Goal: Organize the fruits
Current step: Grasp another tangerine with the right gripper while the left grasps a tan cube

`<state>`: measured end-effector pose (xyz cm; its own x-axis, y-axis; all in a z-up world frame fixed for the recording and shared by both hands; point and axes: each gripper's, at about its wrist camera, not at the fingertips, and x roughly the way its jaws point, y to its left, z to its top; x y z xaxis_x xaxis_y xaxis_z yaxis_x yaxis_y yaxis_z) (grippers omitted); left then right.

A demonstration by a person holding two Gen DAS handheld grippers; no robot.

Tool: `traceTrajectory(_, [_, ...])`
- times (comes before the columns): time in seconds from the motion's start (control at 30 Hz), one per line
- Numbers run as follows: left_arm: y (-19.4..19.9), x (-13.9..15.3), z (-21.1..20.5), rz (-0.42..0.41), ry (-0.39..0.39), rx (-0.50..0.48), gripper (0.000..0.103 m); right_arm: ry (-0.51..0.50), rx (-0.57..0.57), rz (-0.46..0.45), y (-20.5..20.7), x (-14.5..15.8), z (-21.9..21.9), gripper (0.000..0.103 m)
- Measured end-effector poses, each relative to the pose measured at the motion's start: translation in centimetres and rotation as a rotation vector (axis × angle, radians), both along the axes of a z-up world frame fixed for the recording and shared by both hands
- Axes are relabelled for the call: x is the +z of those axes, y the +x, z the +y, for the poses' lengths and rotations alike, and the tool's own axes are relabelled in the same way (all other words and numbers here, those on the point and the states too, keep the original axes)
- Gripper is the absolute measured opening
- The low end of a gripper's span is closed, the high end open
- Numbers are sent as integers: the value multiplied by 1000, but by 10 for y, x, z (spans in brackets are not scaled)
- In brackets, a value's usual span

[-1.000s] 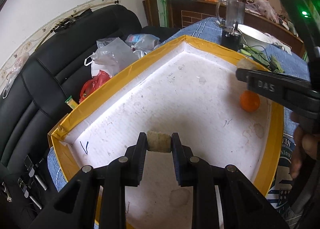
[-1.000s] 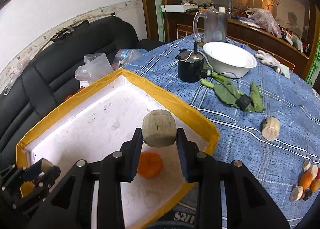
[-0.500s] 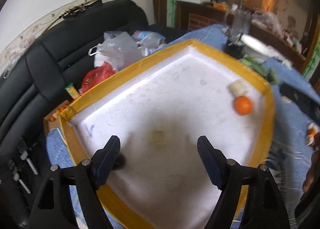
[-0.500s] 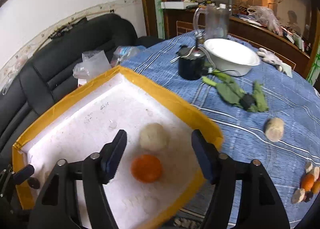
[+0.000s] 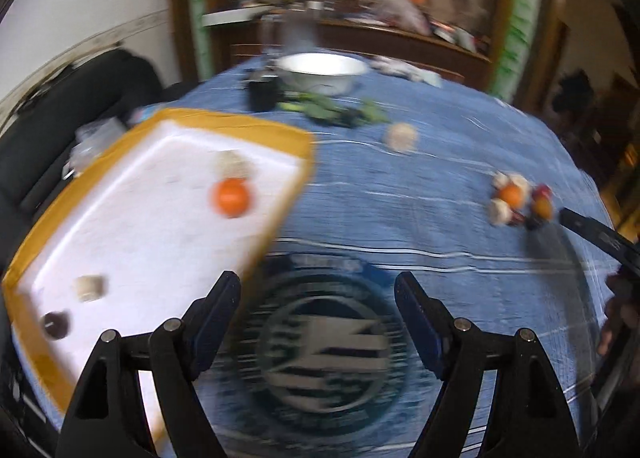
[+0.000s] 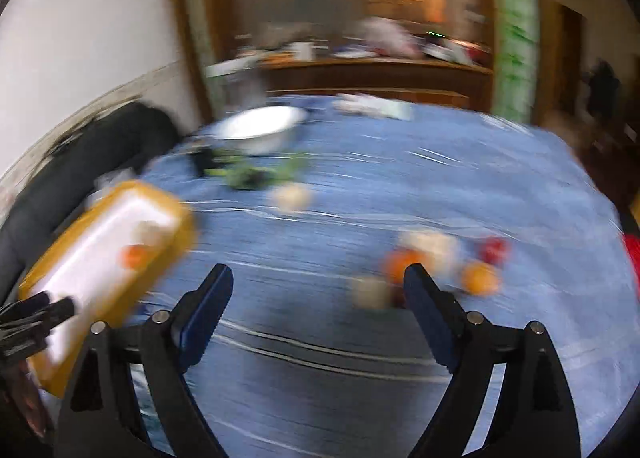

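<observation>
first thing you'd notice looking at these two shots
The yellow-rimmed white tray at the left of the blue tablecloth stands out, with a bright orange fruit lying in it near its far end. To the right, a small cluster of fruits sits loose on the cloth. Both the left gripper and right gripper hang open and empty above the cloth.

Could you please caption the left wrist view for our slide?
Open left tool over the blue tablecloth, beside the yellow-rimmed tray holding an orange.

Bare blue tablecloth open between yellow-rimmed tray and fruit cluster, pale round piece alone beyond, white bowl and green clutter behind tray.
</observation>
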<state>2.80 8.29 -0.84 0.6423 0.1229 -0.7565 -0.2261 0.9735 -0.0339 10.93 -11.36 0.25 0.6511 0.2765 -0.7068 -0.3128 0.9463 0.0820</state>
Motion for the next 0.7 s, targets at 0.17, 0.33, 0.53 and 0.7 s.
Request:
traceTrajectory(0.17, [25, -6, -43, 12, 19, -111, 79, 0, -193, 104, 29, -26, -82, 81])
traceTrajectory(0.33, [50, -14, -72, 21, 16, -167, 79, -11, -198, 160, 54, -49, -93, 73])
traceTrajectory(0.53, [81, -25, -104, 24, 25, -224, 68, -52, -193, 184, 83, -59, -81, 45])
traceTrajectory(0.7, [106, -39, -131, 65, 36, -248, 56, -27, -180, 182, 81, -58, -85, 33])
